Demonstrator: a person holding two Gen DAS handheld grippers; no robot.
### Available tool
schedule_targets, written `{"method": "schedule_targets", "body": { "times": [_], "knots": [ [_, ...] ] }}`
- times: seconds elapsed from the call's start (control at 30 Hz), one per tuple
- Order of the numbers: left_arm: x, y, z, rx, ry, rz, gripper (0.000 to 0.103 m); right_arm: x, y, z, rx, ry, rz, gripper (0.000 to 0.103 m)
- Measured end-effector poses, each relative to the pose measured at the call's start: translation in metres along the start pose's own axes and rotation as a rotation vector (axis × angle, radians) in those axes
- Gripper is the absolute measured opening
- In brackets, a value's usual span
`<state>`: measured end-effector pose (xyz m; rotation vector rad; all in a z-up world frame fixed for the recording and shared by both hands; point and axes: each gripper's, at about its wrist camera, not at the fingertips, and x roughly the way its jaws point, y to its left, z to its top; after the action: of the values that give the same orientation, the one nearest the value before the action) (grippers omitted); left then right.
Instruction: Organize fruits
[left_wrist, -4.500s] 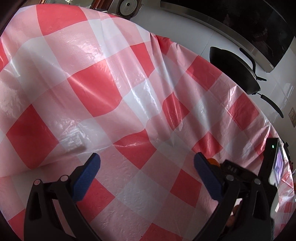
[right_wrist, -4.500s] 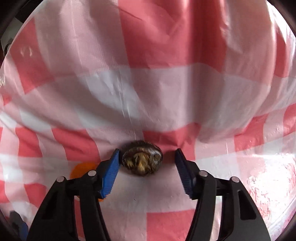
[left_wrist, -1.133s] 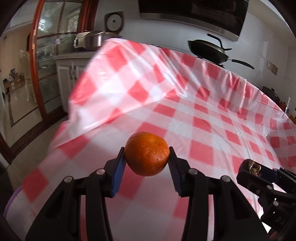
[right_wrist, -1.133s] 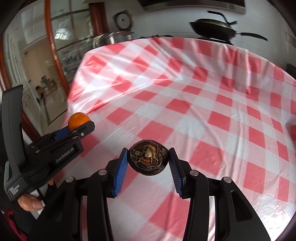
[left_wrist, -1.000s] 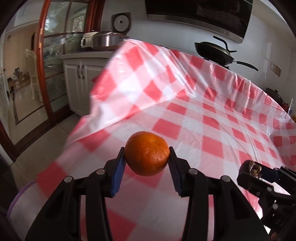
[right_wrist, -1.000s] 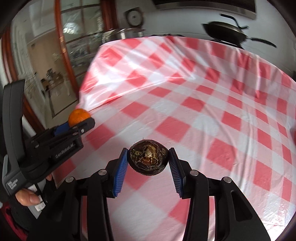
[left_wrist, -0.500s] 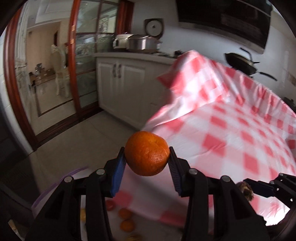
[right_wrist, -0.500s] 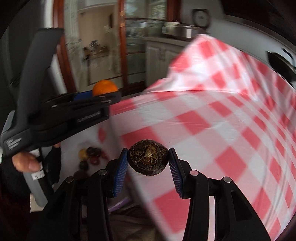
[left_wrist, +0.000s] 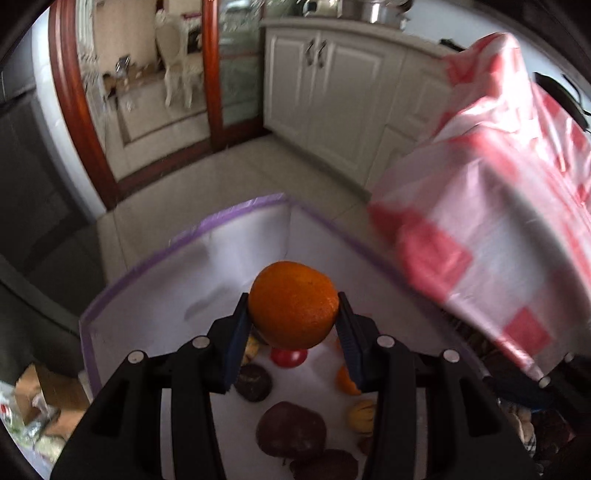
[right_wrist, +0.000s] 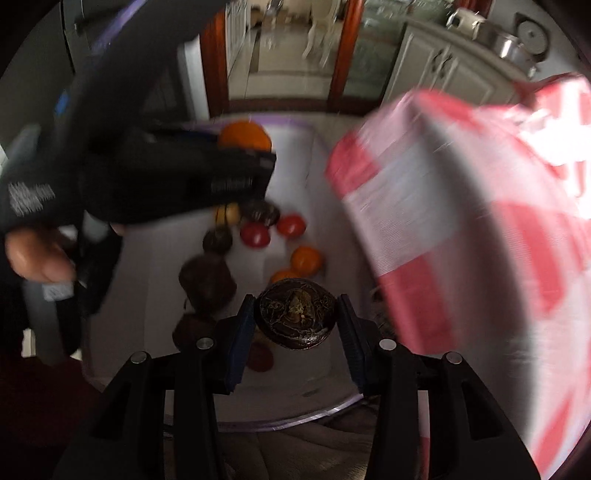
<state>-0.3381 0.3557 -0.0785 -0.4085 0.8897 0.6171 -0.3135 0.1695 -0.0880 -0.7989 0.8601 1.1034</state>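
Observation:
My left gripper (left_wrist: 293, 317) is shut on an orange (left_wrist: 293, 304), which hangs over a white bin with a purple rim (left_wrist: 221, 218). My right gripper (right_wrist: 295, 317) is shut on a dark brown round fruit (right_wrist: 296, 313) above the same bin (right_wrist: 332, 410). On the bin floor lie several fruits: red ones (right_wrist: 254, 234), oranges (right_wrist: 306, 258) and dark brown ones (right_wrist: 207, 282). In the right wrist view the left gripper (right_wrist: 251, 164), blurred, reaches in from the left with its orange (right_wrist: 243, 136), held by a hand (right_wrist: 33, 256).
The red-and-white checked tablecloth (left_wrist: 498, 236) hangs down just right of the bin (right_wrist: 461, 240). Beyond the bin are tiled floor (left_wrist: 229, 177), white cabinets (left_wrist: 332, 85) and a wood-framed glass door (left_wrist: 210, 70). A cardboard box and packets (left_wrist: 33, 406) lie at the bin's left.
Both grippers swung left off the table and tilted down over the bin, still holding the orange and the dark fruit. The bin and its fruit came into full view.

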Motion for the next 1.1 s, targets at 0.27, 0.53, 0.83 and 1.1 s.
{"method": "schedule_targets", "body": {
  "times": [0.27,0.53,0.83,1.1],
  "knots": [
    [0.035,0.018,-0.015,-0.085,0.123,0.022,0.045,0.047,0.017,0.009,-0.052,0.131,0.034,0.044],
    [0.066,0.056,-0.031,-0.259,0.239,0.053,0.045,0.075,0.029,0.021,-0.083,0.191,0.051,0.044],
    [0.059,0.063,-0.030,-0.261,0.175,0.070,0.046,0.072,0.031,0.017,-0.060,0.158,0.065,0.053],
    [-0.018,0.053,0.006,-0.135,-0.153,0.147,0.098,-0.007,-0.006,0.036,0.089,-0.082,0.109,0.087]
  ]
}}
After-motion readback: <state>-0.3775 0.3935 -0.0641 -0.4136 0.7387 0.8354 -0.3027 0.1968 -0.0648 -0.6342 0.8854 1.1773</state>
